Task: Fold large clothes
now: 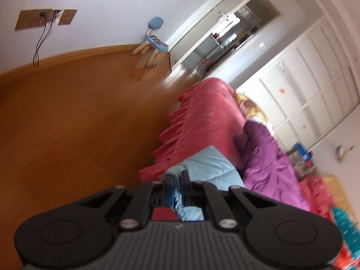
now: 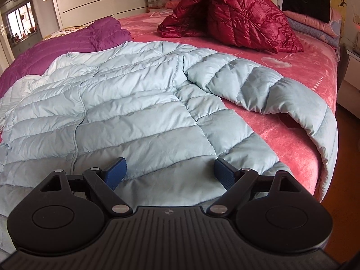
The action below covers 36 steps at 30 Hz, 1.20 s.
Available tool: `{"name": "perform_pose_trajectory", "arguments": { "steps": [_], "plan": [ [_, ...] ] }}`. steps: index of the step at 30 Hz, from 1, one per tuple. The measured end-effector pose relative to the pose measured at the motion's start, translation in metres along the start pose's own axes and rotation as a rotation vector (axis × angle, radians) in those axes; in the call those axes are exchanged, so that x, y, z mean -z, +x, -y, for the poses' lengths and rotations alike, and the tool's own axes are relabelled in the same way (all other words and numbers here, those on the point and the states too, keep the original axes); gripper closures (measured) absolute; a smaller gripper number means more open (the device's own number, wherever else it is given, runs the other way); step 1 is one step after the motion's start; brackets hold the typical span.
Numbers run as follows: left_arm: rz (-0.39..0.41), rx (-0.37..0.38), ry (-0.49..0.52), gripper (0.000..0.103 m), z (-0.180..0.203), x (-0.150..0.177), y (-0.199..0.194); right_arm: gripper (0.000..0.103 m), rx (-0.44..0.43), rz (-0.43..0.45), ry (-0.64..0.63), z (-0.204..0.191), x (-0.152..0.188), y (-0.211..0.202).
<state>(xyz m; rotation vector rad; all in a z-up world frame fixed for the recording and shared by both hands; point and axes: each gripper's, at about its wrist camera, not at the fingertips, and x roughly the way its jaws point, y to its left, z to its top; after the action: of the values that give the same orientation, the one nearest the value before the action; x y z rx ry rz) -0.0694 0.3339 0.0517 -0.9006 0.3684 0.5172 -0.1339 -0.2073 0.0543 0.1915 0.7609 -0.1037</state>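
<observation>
Light blue quilted down jacket (image 2: 126, 103) lies spread front-up on the bed (image 2: 292, 72), over the pink bedspread. Its collar end sits toward 10 o'clock in the right wrist view and its hem at 6 o'clock, under the camera. Long axis therefore runs roughly 6 to 11 o'clock. One sleeve (image 2: 281, 99) runs out toward 3 o'clock and droops over the bed edge.

Handling, judged: puffy, light, soft, no stiffness. The shell looks smooth and probably slippery, so a shallow pinch may slide off. Trapped air will make folds spring back. Best holds are likely the hem corners, the cuff or the shoulder seams, where stitching gives a firmer edge.

Right hand-held gripper (image 2: 169, 171): jaws spread wide, poised just above the hem, nothing between them.

Left hand-held gripper (image 1: 176, 181): jaws drawn close together with light blue fabric (image 1: 186, 207) bunched between them. View is tilted and blurred, so which part of the jacket is held cannot be told.

Also on the bed: purple jacket (image 2: 67, 42) at 10 o'clock, dark red quilted jacket (image 2: 236, 15) at 1 o'clock, both clear of the sleeve.
</observation>
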Motion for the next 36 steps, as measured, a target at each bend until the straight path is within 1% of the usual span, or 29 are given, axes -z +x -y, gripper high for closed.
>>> {"name": "perform_pose_trajectory", "arguments": {
  "steps": [1,2,3,4,6,7,9,10,11,12,13,16,18,20,23,25,30,33,36],
  "plan": [
    [-0.005,-0.003,0.003,0.098,0.000,-0.001,-0.001,0.000,0.000,0.001,0.001,0.000,0.000,0.000],
    [-0.010,-0.004,0.004,0.092,-0.001,-0.001,-0.001,0.000,-0.002,0.003,0.000,0.001,0.000,-0.001],
    [-0.011,-0.002,0.008,0.082,-0.001,-0.001,-0.003,0.000,-0.002,0.005,0.002,0.002,0.000,-0.001],
    [-0.007,0.003,0.013,0.076,-0.001,-0.002,-0.006,0.000,-0.005,0.008,0.005,0.004,0.000,-0.003],
    [0.010,0.007,0.035,0.045,0.000,0.000,-0.007,0.000,-0.012,0.015,0.019,0.009,0.000,-0.007],
    [0.023,0.011,0.045,0.039,0.000,-0.001,-0.011,0.000,-0.014,0.018,0.028,0.011,-0.001,-0.007],
    [0.069,-0.010,0.070,0.012,0.002,0.004,-0.020,0.000,-0.017,0.026,0.050,0.015,-0.001,-0.010],
    [0.109,-0.039,0.094,0.008,0.002,0.004,-0.027,0.000,-0.018,0.033,0.062,0.018,-0.002,-0.011],
    [0.144,-0.058,0.119,0.006,0.003,0.005,-0.033,0.000,-0.019,0.039,0.074,0.021,-0.002,-0.013],
    [0.164,-0.060,0.135,0.006,0.005,0.005,-0.039,0.000,-0.019,0.045,0.084,0.023,-0.003,-0.014],
    [0.168,-0.046,0.140,0.006,0.005,0.005,-0.043,0.000,-0.019,0.050,0.097,0.027,-0.003,-0.016],
    [0.158,0.010,0.177,0.006,0.007,0.007,-0.060,0.000,-0.014,0.066,0.147,0.038,-0.007,-0.017],
    [0.156,0.041,0.237,0.006,0.016,0.012,-0.071,0.000,-0.015,0.073,0.190,0.047,-0.009,-0.018],
    [0.138,0.090,0.299,0.006,0.023,0.019,-0.084,0.000,-0.010,0.081,0.228,0.058,-0.012,-0.018],
    [0.078,0.175,0.387,0.006,0.034,0.037,-0.104,0.000,0.015,0.100,0.257,0.074,-0.017,-0.017],
    [0.023,0.225,0.446,0.006,0.044,0.054,-0.112,0.000,0.030,0.108,0.279,0.086,-0.020,-0.015],
    [-0.115,0.341,0.570,0.006,0.068,0.097,-0.125,0.000,0.001,0.050,0.383,0.122,-0.025,0.001],
    [-0.204,0.371,0.638,0.007,0.079,0.123,-0.122,0.000,-0.039,0.016,0.464,0.142,-0.024,0.011],
    [-0.284,0.379,0.681,0.007,0.081,0.149,-0.121,0.000,-0.101,-0.015,0.537,0.157,-0.022,0.022]
  ]
}}
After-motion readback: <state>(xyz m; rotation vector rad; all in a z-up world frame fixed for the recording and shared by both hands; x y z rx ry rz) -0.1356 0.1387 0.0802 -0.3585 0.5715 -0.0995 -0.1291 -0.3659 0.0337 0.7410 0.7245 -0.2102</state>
